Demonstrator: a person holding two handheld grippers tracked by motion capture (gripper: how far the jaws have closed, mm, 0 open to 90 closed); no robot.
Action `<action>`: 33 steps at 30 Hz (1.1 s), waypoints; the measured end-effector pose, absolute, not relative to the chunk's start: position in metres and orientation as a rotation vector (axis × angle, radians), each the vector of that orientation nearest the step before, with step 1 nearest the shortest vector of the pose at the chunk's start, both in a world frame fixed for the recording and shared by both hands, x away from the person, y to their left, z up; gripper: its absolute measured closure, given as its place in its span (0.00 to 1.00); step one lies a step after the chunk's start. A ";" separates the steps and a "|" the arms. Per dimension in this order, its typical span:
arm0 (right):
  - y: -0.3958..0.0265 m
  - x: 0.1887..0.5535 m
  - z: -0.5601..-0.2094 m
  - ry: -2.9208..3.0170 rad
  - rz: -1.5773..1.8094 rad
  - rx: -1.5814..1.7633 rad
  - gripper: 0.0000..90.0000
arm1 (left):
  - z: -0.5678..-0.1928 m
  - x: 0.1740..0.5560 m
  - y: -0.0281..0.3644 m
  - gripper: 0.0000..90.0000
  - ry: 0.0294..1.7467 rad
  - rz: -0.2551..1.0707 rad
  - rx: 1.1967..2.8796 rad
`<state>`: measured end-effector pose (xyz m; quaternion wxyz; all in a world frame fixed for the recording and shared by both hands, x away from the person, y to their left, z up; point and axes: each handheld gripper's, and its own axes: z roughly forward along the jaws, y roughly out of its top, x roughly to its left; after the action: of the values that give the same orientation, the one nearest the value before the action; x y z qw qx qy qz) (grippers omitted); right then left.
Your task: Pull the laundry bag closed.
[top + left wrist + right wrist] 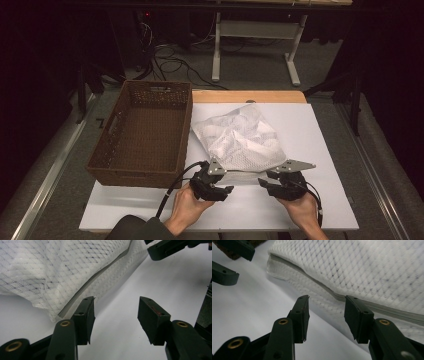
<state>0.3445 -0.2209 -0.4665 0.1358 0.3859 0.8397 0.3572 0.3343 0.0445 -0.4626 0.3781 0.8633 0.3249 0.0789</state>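
We hold the left tool (226, 190) and right tool (265, 185) open at the near edge of the white mesh bag (240, 136). Neither tool grips it. The bag lies on the desk (320, 150), right of the brown basket (142, 132).

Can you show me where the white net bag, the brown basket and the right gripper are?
white net bag (239, 136), high view, on its crumpled middle.
brown basket (148, 173), high view, on its near wall.
right gripper (269, 183), high view, between its fingertips.

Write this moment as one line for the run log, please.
left claw: open | right claw: open | mesh bag: on table, unheld | basket: left of bag
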 end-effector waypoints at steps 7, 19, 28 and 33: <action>-0.217 0.346 -0.478 2.451 1.007 1.096 0.62 | -0.471 0.337 0.045 0.52 0.839 0.198 2.210; -0.229 0.352 -0.491 2.439 0.996 1.134 0.62 | -0.486 0.342 0.047 0.52 0.860 0.229 2.223; -0.230 0.352 -0.499 2.469 0.973 1.088 0.53 | -0.492 0.348 0.057 0.52 0.911 0.257 2.187; -0.232 0.352 -0.500 2.463 0.977 1.085 0.51 | -0.494 0.349 0.056 0.52 0.920 0.256 2.193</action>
<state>0.3517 -0.2324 -0.5001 0.1387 0.3753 0.8519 0.3380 0.3489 0.0560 -0.4939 0.3663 0.8531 0.3578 0.0997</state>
